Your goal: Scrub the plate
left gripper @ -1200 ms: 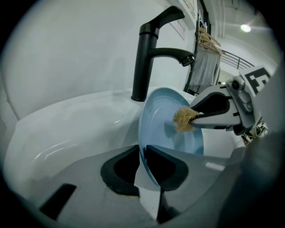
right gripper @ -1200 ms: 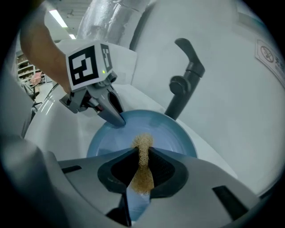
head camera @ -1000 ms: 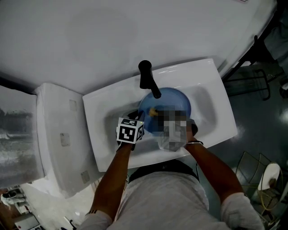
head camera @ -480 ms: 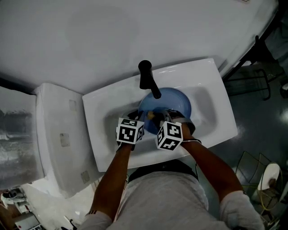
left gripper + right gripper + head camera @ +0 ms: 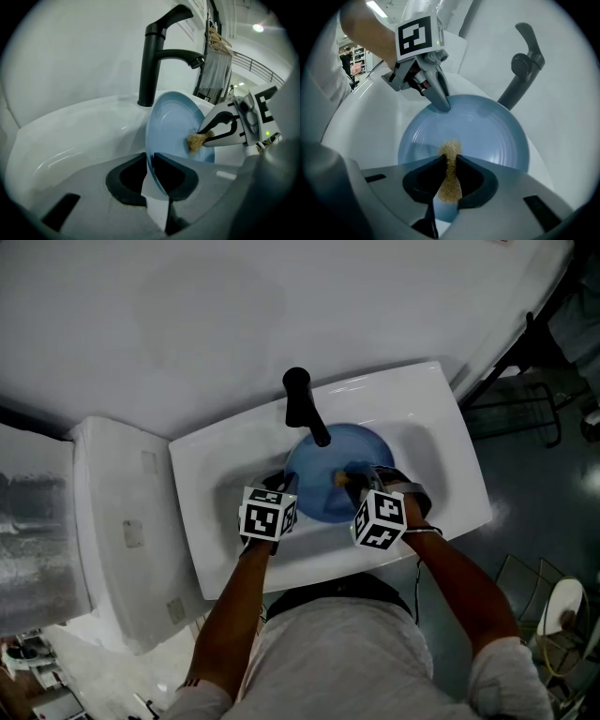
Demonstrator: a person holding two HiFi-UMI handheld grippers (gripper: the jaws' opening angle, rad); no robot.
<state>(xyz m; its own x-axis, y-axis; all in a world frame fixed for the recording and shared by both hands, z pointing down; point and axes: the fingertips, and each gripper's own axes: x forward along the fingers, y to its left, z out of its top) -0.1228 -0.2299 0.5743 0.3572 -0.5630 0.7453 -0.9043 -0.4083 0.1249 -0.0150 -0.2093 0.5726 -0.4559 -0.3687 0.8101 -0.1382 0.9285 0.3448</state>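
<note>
Black faucet (image 5: 302,404) overhangs the blue plate (image 5: 319,479) in the sink (image 5: 208,549).

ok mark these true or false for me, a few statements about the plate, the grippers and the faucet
The left gripper is shut on the rim of the blue plate. True.
The right gripper is empty. False: it is shut on a tan scrub pad pressed to the plate.
The plate lies flat in the sink. False: it stands tilted on edge.
The faucet is black. True.
</note>
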